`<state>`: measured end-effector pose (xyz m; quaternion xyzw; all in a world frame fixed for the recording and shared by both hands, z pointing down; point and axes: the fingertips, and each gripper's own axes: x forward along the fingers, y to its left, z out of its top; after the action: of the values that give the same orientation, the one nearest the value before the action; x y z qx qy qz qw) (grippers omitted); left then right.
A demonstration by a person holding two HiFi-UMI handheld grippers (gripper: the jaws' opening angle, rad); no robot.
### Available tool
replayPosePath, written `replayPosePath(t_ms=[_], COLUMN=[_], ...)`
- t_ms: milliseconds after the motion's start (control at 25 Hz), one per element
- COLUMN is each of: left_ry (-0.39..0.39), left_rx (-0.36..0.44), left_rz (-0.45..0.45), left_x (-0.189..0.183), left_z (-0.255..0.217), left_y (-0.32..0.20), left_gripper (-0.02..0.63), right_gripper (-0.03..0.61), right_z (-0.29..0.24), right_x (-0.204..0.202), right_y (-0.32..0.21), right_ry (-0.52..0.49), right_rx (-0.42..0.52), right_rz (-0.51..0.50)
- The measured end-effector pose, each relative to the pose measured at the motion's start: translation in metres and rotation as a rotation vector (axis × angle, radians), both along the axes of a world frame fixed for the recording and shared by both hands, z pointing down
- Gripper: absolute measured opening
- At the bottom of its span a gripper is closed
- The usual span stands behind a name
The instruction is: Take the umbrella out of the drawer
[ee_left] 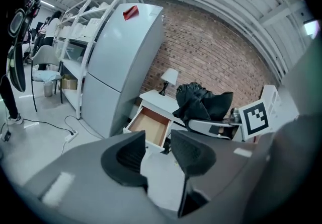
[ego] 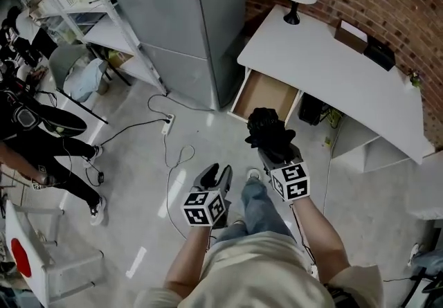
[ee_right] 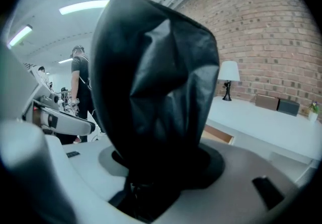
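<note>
Right gripper view alone — umbrella (ee_right: 156, 92) between jaws.

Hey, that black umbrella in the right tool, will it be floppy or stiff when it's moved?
Probably floppy on the outside: the umbrella shows loose, crumpled black folds bulging past the right tool. That bunched fabric looks compressible, so the grip may shift. It is likely light, since one tool alone holds it up by one end.
</note>
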<state>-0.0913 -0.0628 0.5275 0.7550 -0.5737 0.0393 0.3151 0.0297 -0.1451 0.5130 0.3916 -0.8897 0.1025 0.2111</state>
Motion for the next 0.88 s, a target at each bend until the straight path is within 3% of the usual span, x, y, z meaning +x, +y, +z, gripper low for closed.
replayPosePath(t_ms=[240, 520, 880], left_ry=[-0.035, -0.029, -0.032], left_rx=[0.051, 0.117, 0.144], left_rz=[-0.012, -0.041, -0.057], left_x=[0.006, 0.009, 0.007], left_z=[-0.036, -0.077, -0.091], left_y=[0.036, 0.059, 0.083], left_gripper=[0.080, 0.038, 0.011], right_gripper=[0.244, 0.244, 0.244], right_z=[-0.037, -0.069, -0.087], right_x=[0.010, 0.023, 0.036], right_y=[0.060, 0.109, 0.137], right_ry=[-0.047, -0.072, -0.107], right_rx=[0.011, 0.031, 0.062], right_rz=[-0.003, -0.010, 0.009])
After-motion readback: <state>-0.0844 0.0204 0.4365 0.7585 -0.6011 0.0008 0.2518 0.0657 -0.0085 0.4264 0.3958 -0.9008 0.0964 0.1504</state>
